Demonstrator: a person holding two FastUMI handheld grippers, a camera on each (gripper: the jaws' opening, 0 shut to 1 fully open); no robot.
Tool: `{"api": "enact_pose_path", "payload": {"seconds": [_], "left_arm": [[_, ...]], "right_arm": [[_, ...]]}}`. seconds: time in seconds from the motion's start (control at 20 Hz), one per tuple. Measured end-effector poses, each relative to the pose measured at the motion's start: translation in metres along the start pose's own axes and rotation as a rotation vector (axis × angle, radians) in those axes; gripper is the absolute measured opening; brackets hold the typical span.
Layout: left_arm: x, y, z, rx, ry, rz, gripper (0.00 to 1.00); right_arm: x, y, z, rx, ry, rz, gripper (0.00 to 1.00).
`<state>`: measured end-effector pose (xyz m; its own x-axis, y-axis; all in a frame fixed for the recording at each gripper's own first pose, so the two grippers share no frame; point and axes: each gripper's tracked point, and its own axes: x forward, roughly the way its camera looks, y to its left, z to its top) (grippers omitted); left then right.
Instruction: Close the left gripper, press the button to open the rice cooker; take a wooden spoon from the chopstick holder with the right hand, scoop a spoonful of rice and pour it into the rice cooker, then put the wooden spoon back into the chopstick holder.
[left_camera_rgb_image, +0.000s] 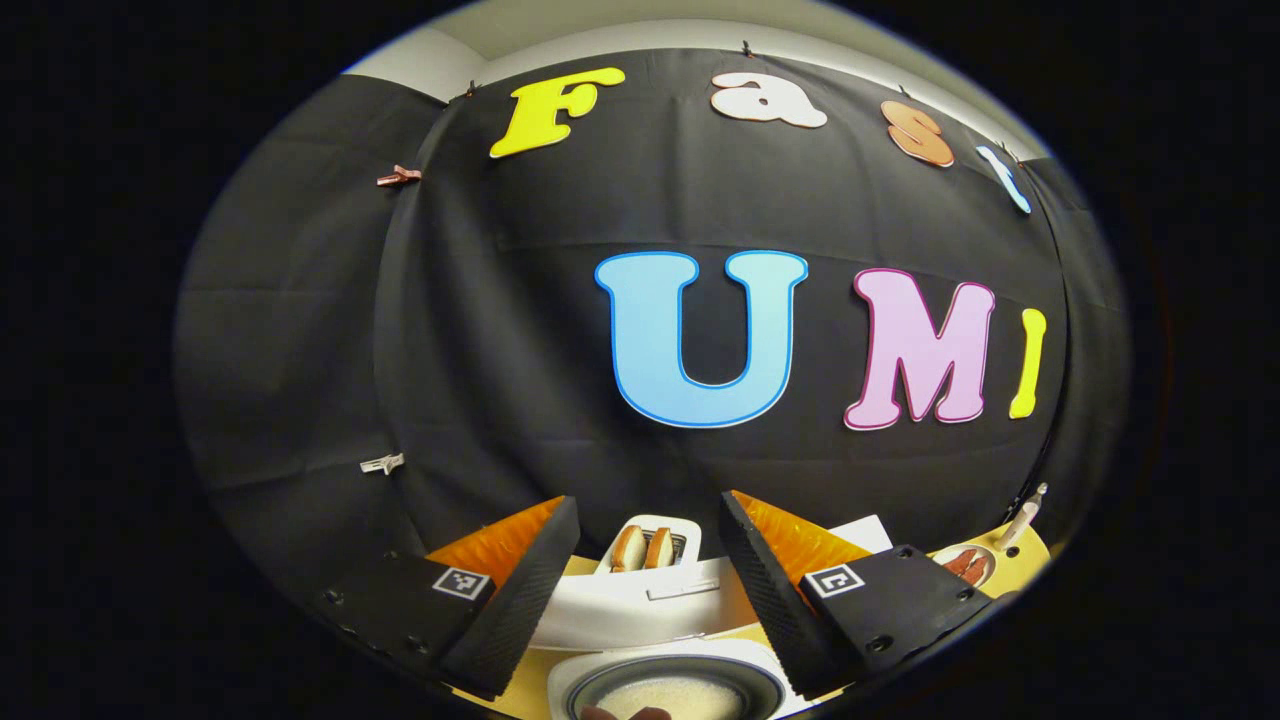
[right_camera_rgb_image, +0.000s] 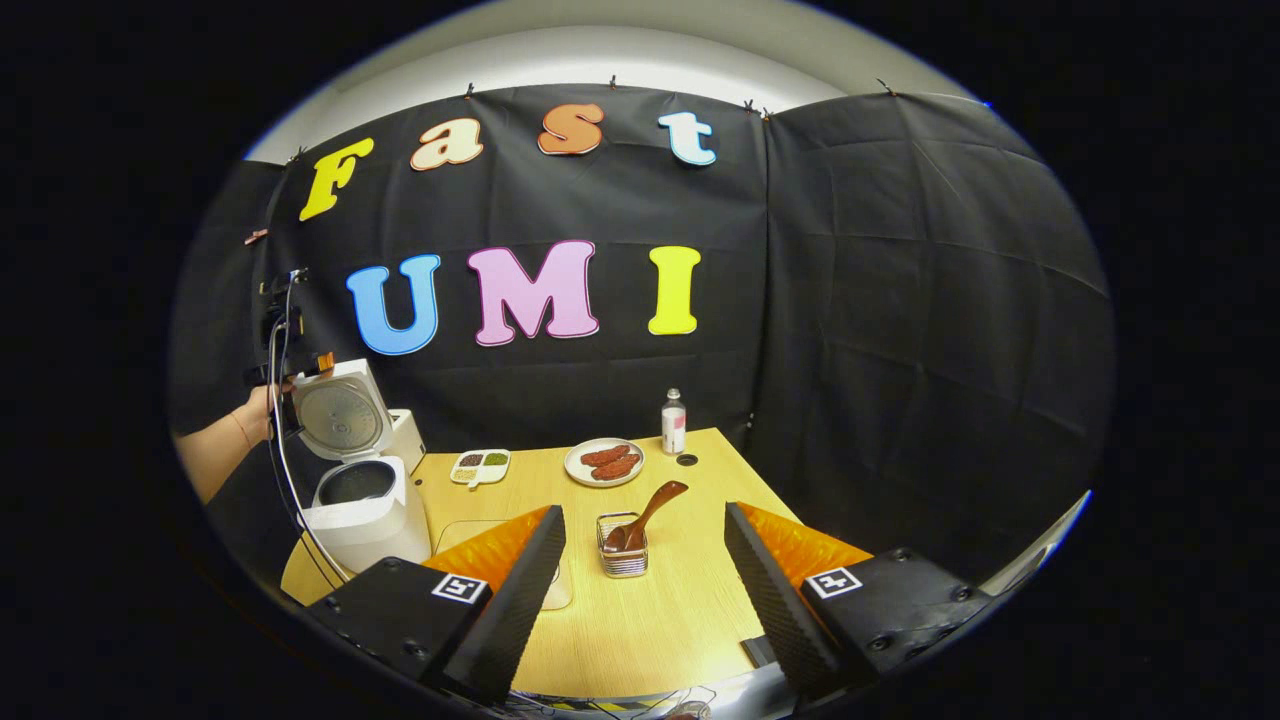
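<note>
The white rice cooker (right_camera_rgb_image: 365, 520) stands at the table's left with its lid (right_camera_rgb_image: 340, 415) raised and the dark inner pot showing. In the left gripper view the pot (left_camera_rgb_image: 675, 690) lies just below me with something pale inside, and the raised lid (left_camera_rgb_image: 640, 610) sits between my fingers. My left gripper (left_camera_rgb_image: 649, 498) is open above it; in the right gripper view it (right_camera_rgb_image: 285, 385) hangs beside the lid, held by a hand (right_camera_rgb_image: 250, 412). A wooden spoon (right_camera_rgb_image: 655, 505) leans in the wire chopstick holder (right_camera_rgb_image: 623, 558), straight ahead of my open right gripper (right_camera_rgb_image: 644, 510), and nothing is held.
On the yellow table (right_camera_rgb_image: 650, 620) are a plate of sausages (right_camera_rgb_image: 605, 462), a small bottle (right_camera_rgb_image: 674, 420), a divided dish (right_camera_rgb_image: 480, 465) and a pale flat thing (right_camera_rgb_image: 558, 592) partly behind my finger. A toaster with bread (left_camera_rgb_image: 645, 548) stands behind the cooker. A cable (right_camera_rgb_image: 285, 500) hangs by the cooker.
</note>
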<state>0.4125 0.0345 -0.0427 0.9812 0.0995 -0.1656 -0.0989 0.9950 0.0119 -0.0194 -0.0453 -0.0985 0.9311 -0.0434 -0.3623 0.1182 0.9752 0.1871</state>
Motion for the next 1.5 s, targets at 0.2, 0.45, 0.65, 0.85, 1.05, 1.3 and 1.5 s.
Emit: {"api": "enact_pose_path", "payload": {"seconds": [0.2, 0.45, 0.65, 0.85, 1.05, 1.3, 1.5], "left_arm": [[-0.037, -0.008, -0.023, -0.009, 0.03, -0.006, 0.99], [-0.083, -0.019, -0.07, -0.019, 0.091, -0.01, 0.99], [-0.104, -0.021, -0.135, -0.075, 0.209, 0.011, 0.99], [-0.114, -0.03, -0.172, -0.038, 0.228, 0.01, 0.98], [-0.12, -0.032, -0.194, -0.03, 0.251, 0.032, 0.98], [-0.124, -0.036, -0.198, -0.03, 0.26, 0.051, 0.98], [-0.129, -0.042, -0.212, -0.035, 0.304, 0.056, 0.99]], "right_arm": [[-0.006, -0.009, -0.003, 0.001, 0.003, 0.018, 0.99], [-0.009, -0.027, -0.007, 0.01, 0.013, 0.032, 0.99], [-0.007, -0.034, -0.006, 0.02, 0.014, 0.048, 0.99], [-0.01, -0.035, -0.013, -0.003, 0.025, 0.06, 0.99], [-0.01, -0.045, -0.022, -0.002, 0.03, 0.059, 0.99], [-0.006, -0.048, -0.028, 0.005, 0.044, 0.059, 0.99], [-0.002, -0.039, -0.029, 0.004, 0.048, 0.079, 0.99]]}}
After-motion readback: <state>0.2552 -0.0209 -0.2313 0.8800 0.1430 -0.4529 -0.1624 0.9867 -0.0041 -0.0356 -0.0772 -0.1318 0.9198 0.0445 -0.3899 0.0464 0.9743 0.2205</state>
